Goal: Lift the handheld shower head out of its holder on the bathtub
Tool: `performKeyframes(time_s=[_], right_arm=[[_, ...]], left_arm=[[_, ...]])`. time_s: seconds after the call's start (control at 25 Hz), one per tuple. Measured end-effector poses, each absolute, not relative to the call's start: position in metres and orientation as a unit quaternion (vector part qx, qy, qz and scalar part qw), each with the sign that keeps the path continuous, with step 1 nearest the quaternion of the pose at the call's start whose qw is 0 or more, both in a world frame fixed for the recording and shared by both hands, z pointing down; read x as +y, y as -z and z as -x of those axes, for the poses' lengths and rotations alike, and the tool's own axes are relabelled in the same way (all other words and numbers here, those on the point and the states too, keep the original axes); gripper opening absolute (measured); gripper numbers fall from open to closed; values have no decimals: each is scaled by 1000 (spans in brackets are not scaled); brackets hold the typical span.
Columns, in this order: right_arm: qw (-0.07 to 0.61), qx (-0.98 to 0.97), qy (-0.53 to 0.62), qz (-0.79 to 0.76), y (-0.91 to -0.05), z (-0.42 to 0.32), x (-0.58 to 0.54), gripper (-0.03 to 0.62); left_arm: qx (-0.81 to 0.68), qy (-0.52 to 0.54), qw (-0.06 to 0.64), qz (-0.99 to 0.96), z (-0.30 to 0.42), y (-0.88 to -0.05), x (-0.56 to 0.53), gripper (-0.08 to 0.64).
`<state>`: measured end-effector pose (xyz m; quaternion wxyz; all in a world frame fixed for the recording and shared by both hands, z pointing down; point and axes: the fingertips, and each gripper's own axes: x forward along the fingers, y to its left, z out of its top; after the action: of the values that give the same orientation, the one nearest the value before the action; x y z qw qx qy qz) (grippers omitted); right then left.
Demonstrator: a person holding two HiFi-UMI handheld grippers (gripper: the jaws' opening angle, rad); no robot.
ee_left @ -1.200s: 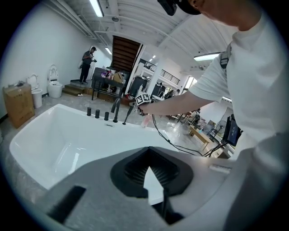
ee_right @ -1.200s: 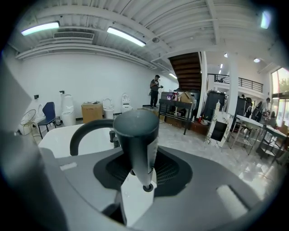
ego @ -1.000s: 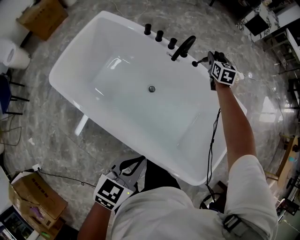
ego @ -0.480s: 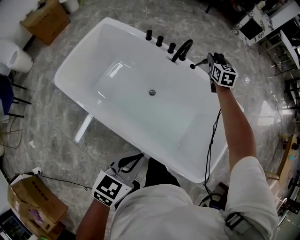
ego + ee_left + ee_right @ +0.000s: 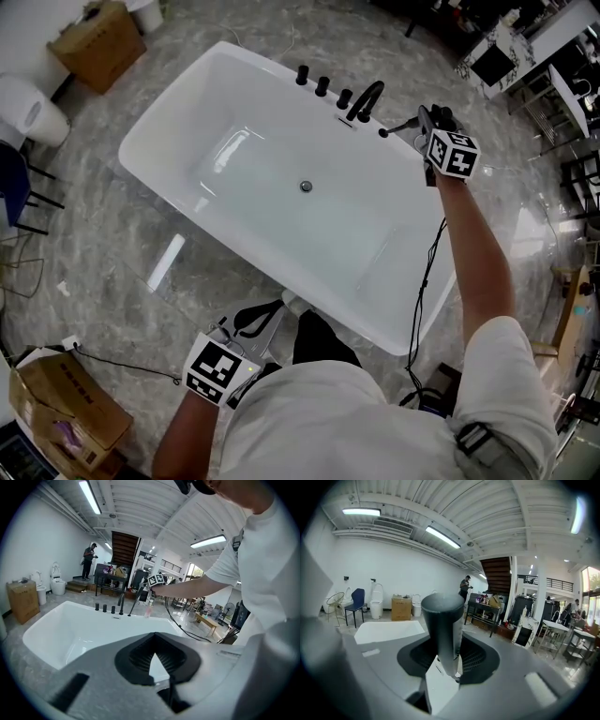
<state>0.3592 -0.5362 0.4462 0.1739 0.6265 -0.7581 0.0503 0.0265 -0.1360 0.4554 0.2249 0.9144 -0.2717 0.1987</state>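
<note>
The white bathtub (image 5: 169,192) lies diagonally below me, with black knobs (image 5: 322,86) and a curved black faucet (image 5: 364,99) on its far rim. My right gripper (image 5: 424,125) is shut on the black shower head (image 5: 398,126), just right of the faucet. In the right gripper view its dark round handle (image 5: 443,630) stands upright between the jaws of the right gripper (image 5: 449,660). From the left gripper view the shower head (image 5: 135,604) slants down to the rim; whether it sits in a holder is unclear. My left gripper (image 5: 251,330) hangs shut and empty by the near rim.
Cardboard boxes (image 5: 101,39) and a toilet (image 5: 23,112) stand at the far left, and another box (image 5: 56,412) sits near left. Tables and metal shelving (image 5: 553,84) crowd the far right. A black cable (image 5: 427,291) hangs from my right arm.
My right gripper, still shut on the shower head, has risen a little and sits slightly farther from the faucet. The left gripper has edged toward the tub's near rim.
</note>
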Motion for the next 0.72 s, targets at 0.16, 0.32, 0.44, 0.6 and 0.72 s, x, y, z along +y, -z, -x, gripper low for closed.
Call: performKeyframes(time_s=[0.16,0.32,0.44,0.6,0.72], right_arm=[[168,-762,-32,-625,-417,-342,-505,139],[166,-764,-16,-623,-396,-328,-473,140],[164,-765,-7,-623,-384,-322,-451,139],[163,-765,3,-623,-367,-317,-424,140],[157,-767,11,-622,-350,-311,-403,140]], left_arm=[[-269,-196,216,-918,-10,-448,-115,6],[-271,-192,209,-920,3,-445,-95,6],[-272,-189,206,-921,13,-442,-82,6],[-273,-184,200,-923,21,-437,-64,6],[-275,-181,195,-924,26,-433,-50,6]])
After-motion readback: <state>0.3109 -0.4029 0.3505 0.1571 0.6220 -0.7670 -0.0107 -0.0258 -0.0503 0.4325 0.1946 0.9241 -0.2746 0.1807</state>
